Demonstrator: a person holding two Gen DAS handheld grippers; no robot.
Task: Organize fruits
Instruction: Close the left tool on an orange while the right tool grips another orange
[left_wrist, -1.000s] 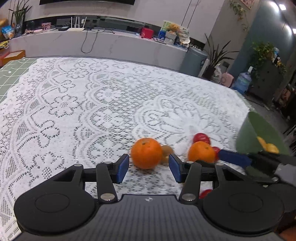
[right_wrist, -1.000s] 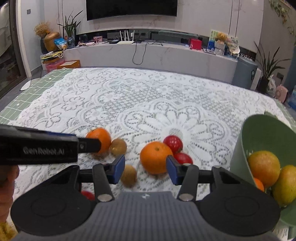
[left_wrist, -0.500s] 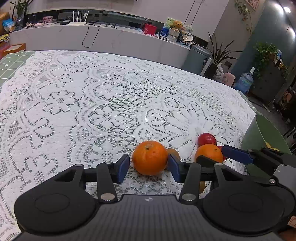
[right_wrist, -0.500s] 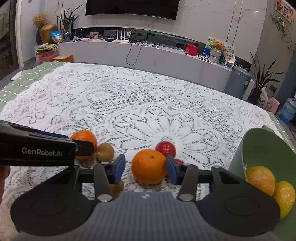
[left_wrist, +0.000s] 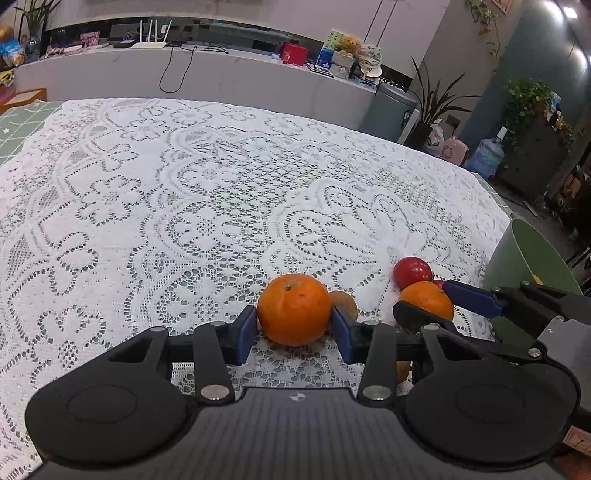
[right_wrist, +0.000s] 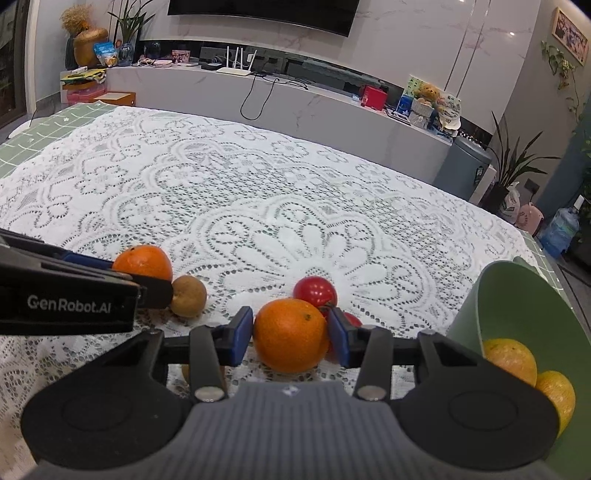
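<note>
My left gripper (left_wrist: 294, 328) has its blue pads closed against an orange (left_wrist: 293, 308) that rests on the lace cloth. My right gripper (right_wrist: 290, 336) is closed the same way on a second orange (right_wrist: 290, 339); this orange also shows in the left wrist view (left_wrist: 428, 299). A brown kiwi (right_wrist: 188, 296) lies between the two oranges. A red apple (right_wrist: 315, 291) sits just behind the right orange. The green bowl (right_wrist: 517, 295) at the right holds two yellow-orange fruits (right_wrist: 511, 360).
The white lace tablecloth (right_wrist: 258, 206) covers the table, with wide open cloth beyond the fruit. Another small red fruit (right_wrist: 351, 319) sits by my right gripper's right pad. A kiwi (left_wrist: 403, 371) lies partly hidden under the grippers. A long counter stands beyond the far edge.
Both grippers moved forward around their oranges and narrowed until the pads touch the fruit. The oranges still rest on the cloth.
</note>
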